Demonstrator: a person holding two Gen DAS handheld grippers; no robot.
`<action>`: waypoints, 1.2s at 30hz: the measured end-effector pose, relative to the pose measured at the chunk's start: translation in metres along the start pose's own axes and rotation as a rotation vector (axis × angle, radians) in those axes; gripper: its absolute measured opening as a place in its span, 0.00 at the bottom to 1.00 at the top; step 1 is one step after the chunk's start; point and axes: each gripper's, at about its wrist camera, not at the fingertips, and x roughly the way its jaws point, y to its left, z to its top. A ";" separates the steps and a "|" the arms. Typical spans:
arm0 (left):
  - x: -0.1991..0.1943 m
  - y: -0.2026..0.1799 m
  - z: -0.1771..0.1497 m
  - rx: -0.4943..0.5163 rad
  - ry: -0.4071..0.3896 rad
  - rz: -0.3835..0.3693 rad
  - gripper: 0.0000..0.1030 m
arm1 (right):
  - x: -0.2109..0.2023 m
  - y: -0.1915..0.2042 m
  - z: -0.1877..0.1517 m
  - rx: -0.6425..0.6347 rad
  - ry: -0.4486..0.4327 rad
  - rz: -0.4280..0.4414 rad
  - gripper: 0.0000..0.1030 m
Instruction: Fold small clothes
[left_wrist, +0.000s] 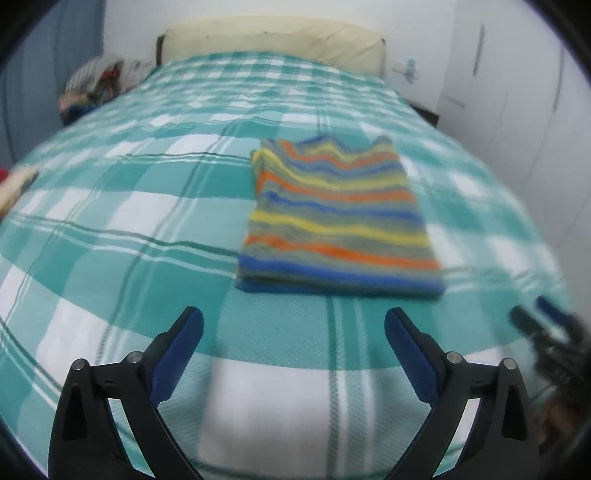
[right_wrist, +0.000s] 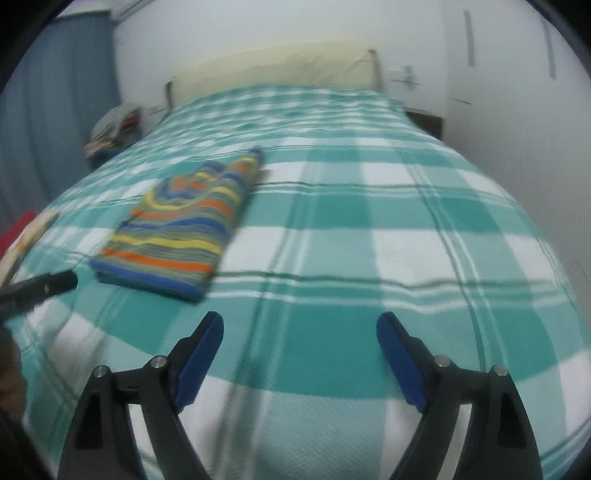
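A small striped garment (left_wrist: 338, 218), with blue, yellow, orange and grey bands, lies folded flat on the teal and white checked bedspread (left_wrist: 147, 206). My left gripper (left_wrist: 293, 321) is open and empty, hovering just short of the garment's near edge. In the right wrist view the garment (right_wrist: 181, 225) lies to the left, and my right gripper (right_wrist: 299, 325) is open and empty above bare bedspread (right_wrist: 406, 221). The right gripper also shows at the right edge of the left wrist view (left_wrist: 543, 321); the left gripper's finger (right_wrist: 44, 286) shows at the left edge of the right wrist view.
A cream headboard cushion (left_wrist: 273, 38) stands at the far end of the bed. A pile of clothes (left_wrist: 92, 88) sits at the far left beside a blue curtain (right_wrist: 55, 110). White wardrobe doors (left_wrist: 517, 92) line the right side. A light and red item (right_wrist: 26, 232) lies at the left edge.
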 end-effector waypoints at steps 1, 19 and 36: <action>0.013 -0.003 -0.009 0.026 0.013 0.037 0.96 | 0.007 -0.001 -0.008 -0.012 0.006 -0.021 0.85; 0.041 0.008 -0.022 -0.005 0.034 0.008 1.00 | 0.033 -0.008 -0.011 0.015 0.068 0.030 0.99; 0.042 0.007 -0.024 -0.005 0.041 0.007 1.00 | 0.033 -0.007 -0.012 0.011 0.073 0.023 0.99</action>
